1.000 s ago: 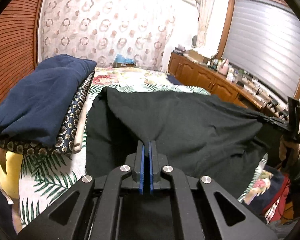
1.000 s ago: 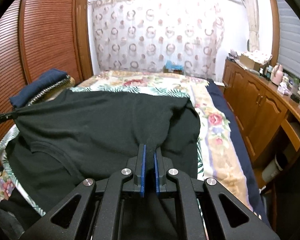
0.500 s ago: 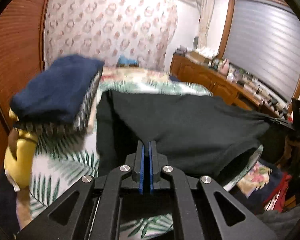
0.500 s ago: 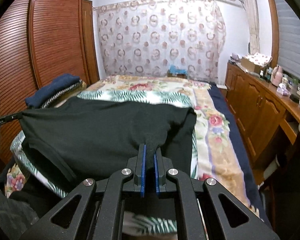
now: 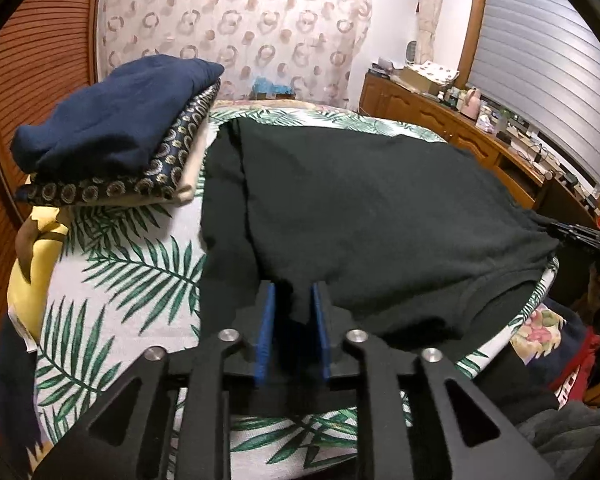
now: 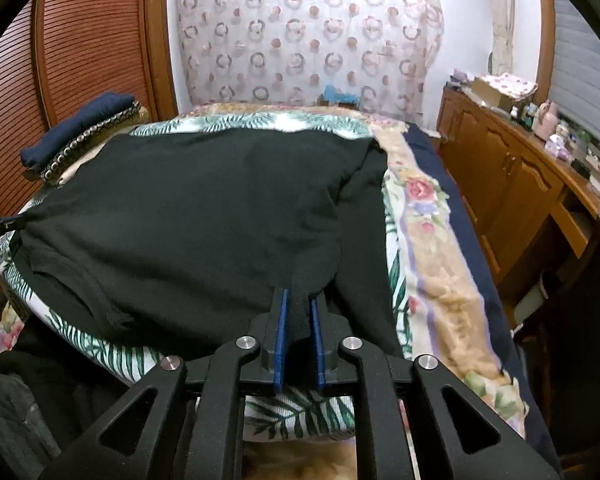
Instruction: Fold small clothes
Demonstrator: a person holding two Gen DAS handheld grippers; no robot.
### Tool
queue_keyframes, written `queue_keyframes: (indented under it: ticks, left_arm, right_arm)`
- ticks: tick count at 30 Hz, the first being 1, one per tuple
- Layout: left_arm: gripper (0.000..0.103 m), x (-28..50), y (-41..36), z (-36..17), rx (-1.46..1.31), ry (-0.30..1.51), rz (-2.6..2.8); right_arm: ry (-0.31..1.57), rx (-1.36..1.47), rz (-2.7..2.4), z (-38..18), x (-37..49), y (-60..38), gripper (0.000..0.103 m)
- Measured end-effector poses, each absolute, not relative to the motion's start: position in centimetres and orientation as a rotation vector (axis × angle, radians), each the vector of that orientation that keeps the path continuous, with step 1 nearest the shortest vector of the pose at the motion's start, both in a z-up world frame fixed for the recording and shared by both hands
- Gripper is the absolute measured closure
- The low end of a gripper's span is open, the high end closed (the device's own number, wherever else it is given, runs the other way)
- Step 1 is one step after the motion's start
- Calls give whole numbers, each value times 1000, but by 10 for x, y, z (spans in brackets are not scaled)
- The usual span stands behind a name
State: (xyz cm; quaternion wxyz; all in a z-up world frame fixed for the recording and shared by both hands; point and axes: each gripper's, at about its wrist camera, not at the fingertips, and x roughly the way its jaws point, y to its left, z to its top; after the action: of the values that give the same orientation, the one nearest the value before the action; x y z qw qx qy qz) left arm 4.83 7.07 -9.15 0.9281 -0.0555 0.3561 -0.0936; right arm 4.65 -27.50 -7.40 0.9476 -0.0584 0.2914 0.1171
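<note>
- Left wrist view: my left gripper (image 5: 292, 300) has its blue pads (image 5: 266, 332) parted a little and the jaws are opening; a corner of the black garment (image 5: 372, 208) lies between them, loose in the gap rather than pinched.
- From the same view, the black garment is spread flat over the leaf-print bedspread (image 5: 132, 272), folded over itself, with a lower layer showing along the near right edge.
- At the far right of that view my right gripper (image 5: 576, 234) meets the garment's other near corner.
- A stack of folded clothes (image 5: 112, 136), navy on top and a ring-patterned piece under it, sits on the bed just beside the garment's far left edge; I cannot tell whether they touch.
- Right wrist view: my right gripper (image 6: 298, 312) stands with a narrow gap, jaws opening, and a strip of the black garment (image 6: 180, 216) runs up between the pads; whether they press on it I cannot tell.
- There the garment covers the near left part of the bed, with a sleeve folded down along its right side beside the floral blanket (image 6: 432, 240).
- My left gripper's tip (image 6: 0, 224) shows at the far left edge, at the garment's corner.
- A wooden cabinet (image 6: 512, 168) runs along the right wall.
</note>
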Motion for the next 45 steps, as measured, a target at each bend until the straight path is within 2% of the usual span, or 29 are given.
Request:
queue_keyframes:
  ticks: [3,9,11,15,17,38,45]
  left_arm:
    - [63,48,75,-88,-105,724,-174]
    - [60,50,82,-91,-91,741,-125]
    - [55,50,86,-92,-92,745,-117]
    - [26,51,91,-95,-92,753,-79]
    - [25,52,93,-98,-102,758,-78]
    - [25,53,94,-112,-133,780,-69]
    - [25,50,100,-110,-208,756,-112]
  right_arm:
    - [572,-138,224,-69,43,-267,91]
    - [526,-146,256,-71,20,-255,90]
    - [515,-150,267,-72,17,-249,85]
    - [511,-139,307,-77,18,-241,73]
    - [515,-145,323,-79,21,-235,65]
    - [622,-242,514,-117,87,-136,58]
    - [585,-246,487,-122,92,-132,47]
